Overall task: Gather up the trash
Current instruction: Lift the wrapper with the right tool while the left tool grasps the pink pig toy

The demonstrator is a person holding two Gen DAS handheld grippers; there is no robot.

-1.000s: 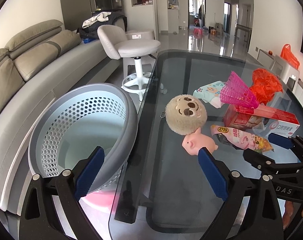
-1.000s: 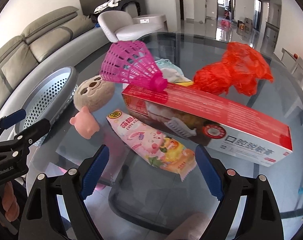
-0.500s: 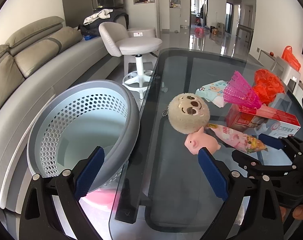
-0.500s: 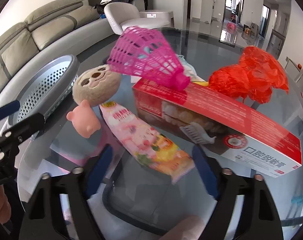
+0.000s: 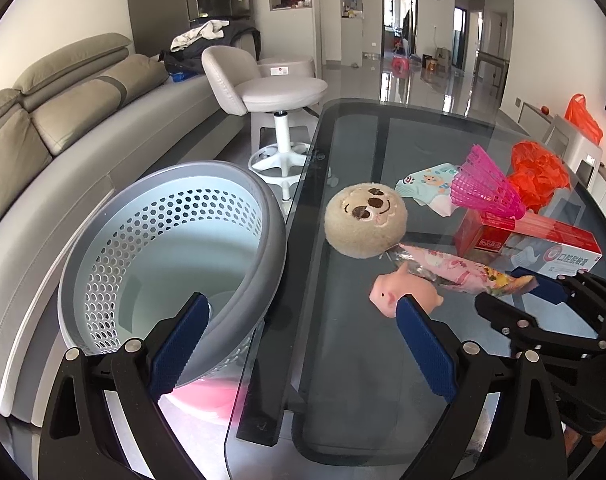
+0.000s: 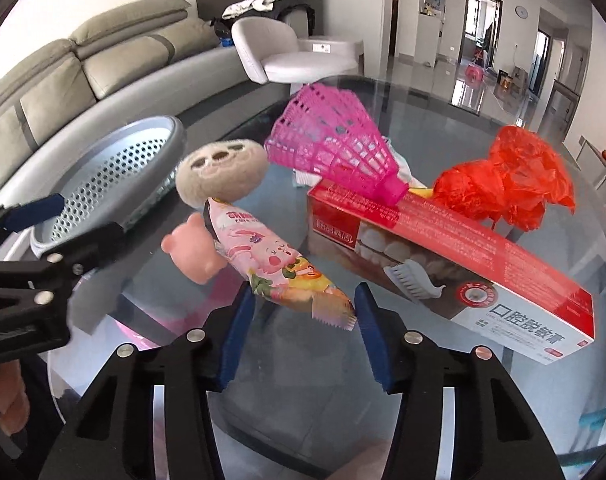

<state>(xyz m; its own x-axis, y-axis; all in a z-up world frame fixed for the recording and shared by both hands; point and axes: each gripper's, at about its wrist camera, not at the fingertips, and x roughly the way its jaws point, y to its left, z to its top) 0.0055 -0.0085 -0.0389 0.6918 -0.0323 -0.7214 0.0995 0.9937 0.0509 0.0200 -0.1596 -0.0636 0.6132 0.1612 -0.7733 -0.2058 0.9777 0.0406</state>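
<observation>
A pink snack wrapper (image 6: 275, 256) lies on the glass table (image 6: 483, 380), also in the left wrist view (image 5: 459, 272). My right gripper (image 6: 303, 336) has its jaws partly closed on either side of the wrapper's near end; contact is unclear. It shows in the left wrist view (image 5: 543, 300). A red toothpaste box (image 6: 455, 252), a crumpled red plastic bag (image 6: 507, 180) and a pink shuttlecock (image 6: 343, 148) lie behind. My left gripper (image 5: 299, 344) is open and empty, between the grey perforated bin (image 5: 175, 256) and the table.
A round plush sloth face (image 5: 365, 220) and a pink rubber pig (image 5: 403, 296) lie beside the wrapper. A tissue pack (image 5: 427, 184) sits further back. A grey stool (image 5: 279, 100) and a sofa (image 5: 55, 120) stand left of the table.
My right gripper has moved forward to the wrapper's near end and its jaws have narrowed around it. My left gripper has barely moved.
</observation>
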